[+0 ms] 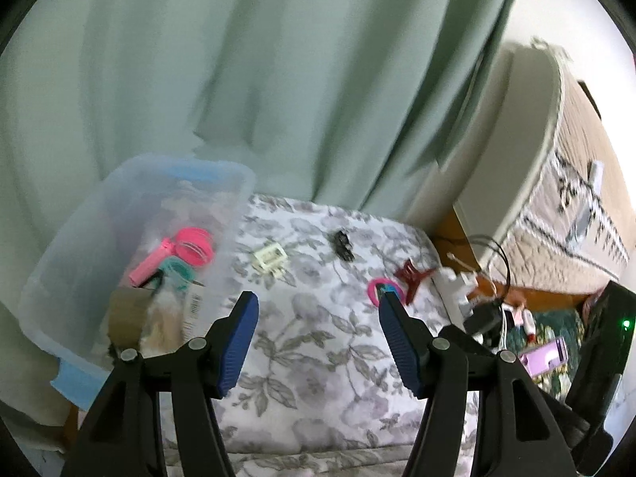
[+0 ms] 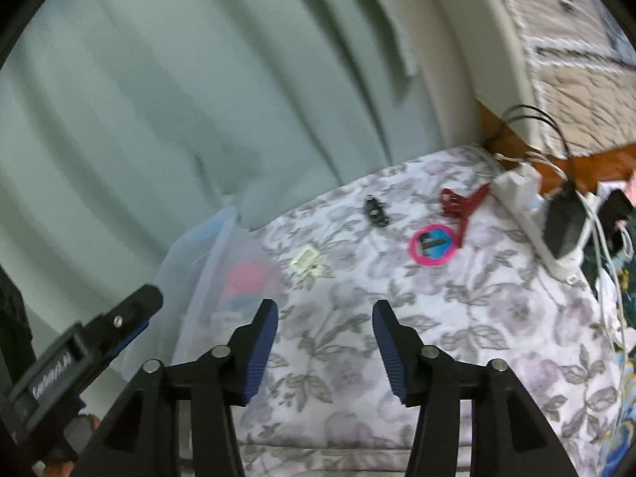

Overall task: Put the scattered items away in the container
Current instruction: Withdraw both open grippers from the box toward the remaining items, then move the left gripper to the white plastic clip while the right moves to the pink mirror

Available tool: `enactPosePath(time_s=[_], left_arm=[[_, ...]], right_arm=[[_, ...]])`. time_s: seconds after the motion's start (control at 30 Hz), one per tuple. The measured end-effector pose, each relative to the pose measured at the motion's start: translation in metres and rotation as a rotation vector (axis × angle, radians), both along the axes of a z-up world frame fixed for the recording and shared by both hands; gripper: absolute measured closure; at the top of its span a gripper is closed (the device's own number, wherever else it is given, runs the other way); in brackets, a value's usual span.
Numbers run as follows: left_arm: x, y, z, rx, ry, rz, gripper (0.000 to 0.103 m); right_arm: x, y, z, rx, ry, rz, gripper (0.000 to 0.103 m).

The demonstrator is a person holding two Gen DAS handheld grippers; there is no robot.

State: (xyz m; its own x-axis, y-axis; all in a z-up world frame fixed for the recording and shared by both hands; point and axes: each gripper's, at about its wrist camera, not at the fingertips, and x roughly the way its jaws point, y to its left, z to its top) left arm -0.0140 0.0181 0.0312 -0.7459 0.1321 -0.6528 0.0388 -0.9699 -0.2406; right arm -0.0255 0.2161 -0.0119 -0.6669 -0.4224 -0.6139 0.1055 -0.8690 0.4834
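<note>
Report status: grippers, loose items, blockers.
Left gripper and right gripper open, empty. Clear bin part-filled. Cream clip, black clip, red claw clip, pink ring still on floral bedspread. Nothing blocking.

Green curtain behind — floral bedspread below.

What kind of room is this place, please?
Probably a bedroom at home: a floral quilt covers a soft surface, a pale green curtain hangs behind it, and hair clips such as the red claw clip lie beside a clear plastic container.
</note>
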Motion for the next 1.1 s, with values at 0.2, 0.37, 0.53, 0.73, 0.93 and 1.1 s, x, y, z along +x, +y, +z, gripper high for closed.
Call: enactPosePath(time_s=[0.2,0.37,0.53,0.73,0.93,1.1], left_arm=[[-0.015,0.020,-0.017,-0.022,-0.060,-0.051,0.039],[-0.026,0.023,-0.036,-0.038,-0.123,-0.060,0.039],[-0.035,0.020,-0.053,-0.045,-0.167,-0.050,0.039],[-0.052,0.019,-0.074,-0.058,-0.220,-0.053,0.039],[-0.076,0.015,-0.092,-0.084,-0.267,-0.031,0.039],[-0.100,0.006,-0.108,-0.089,-0.297,-0.006,0.039]], right_arm=[[-0.008,0.023,-0.015,0.000,-0.044,-0.046,0.047],[-0.018,0.040,-0.031,-0.005,-0.091,-0.089,0.047],[-0.028,0.047,-0.045,0.005,-0.138,-0.098,0.047],[-0.039,0.041,-0.064,0.031,-0.195,-0.069,0.047],[-0.054,0.036,-0.081,0.072,-0.250,-0.054,0.047],[-0.073,0.033,-0.095,0.093,-0.295,-0.040,0.047]])
